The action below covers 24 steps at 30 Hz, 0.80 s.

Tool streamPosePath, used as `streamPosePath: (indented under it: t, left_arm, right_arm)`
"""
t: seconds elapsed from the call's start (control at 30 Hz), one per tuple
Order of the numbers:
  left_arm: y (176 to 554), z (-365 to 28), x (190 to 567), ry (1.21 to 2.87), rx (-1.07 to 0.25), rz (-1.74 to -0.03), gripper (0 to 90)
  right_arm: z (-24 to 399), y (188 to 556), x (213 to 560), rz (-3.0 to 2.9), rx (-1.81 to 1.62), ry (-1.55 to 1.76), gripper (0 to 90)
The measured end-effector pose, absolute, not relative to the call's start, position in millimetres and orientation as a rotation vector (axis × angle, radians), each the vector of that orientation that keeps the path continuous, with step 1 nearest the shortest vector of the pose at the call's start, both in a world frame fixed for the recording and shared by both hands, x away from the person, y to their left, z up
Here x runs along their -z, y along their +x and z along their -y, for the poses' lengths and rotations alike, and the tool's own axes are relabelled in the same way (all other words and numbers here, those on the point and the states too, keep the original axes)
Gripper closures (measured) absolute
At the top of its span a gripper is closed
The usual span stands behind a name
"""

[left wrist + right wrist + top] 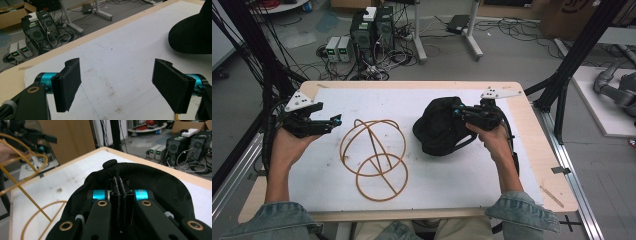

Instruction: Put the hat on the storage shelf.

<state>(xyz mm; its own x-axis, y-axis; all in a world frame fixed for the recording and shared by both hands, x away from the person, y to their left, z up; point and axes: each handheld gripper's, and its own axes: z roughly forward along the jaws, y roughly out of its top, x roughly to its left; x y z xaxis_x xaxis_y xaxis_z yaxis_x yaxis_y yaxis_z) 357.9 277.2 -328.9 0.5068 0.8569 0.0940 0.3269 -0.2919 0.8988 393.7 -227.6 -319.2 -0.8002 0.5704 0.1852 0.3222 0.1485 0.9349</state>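
While the black cap [439, 127] is pinched at its rim by the right gripper [460, 114], a thin fold of fabric is all that is clamped between the fingers [124, 202], which are pressed together in the right gripper view. The cap rests on the white mat [427, 185] of the table [532, 150], just beside the yellow wire stand [374, 157], on the side away from the left gripper [334, 120]. It is judged that the fabric could slide out of so narrow a hold if the cap is lifted quickly, since its weight would hang from one edge.

The left gripper is held on the far side of the stand from the cap, with its fingers [68, 85] wide apart and nothing between them. The stand, made of light hoops and a slanted rod, appears easy to tip or push. If the cap is swung toward the stand, a hoop could be snagged by the loose fabric and the stand dragged across the mat. A steadying hold from the left gripper may be needed.
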Motion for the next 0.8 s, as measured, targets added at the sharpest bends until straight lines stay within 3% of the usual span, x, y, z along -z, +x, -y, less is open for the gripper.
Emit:
streamPosePath:
  t: [0.8]
  left_arm:
    - [359, -277, 329, 1.856, -0.733, -0.979, 23.4]
  right_arm:
    - [221, 401, 288, -1.999, -1.988, 0.989, 88.9]
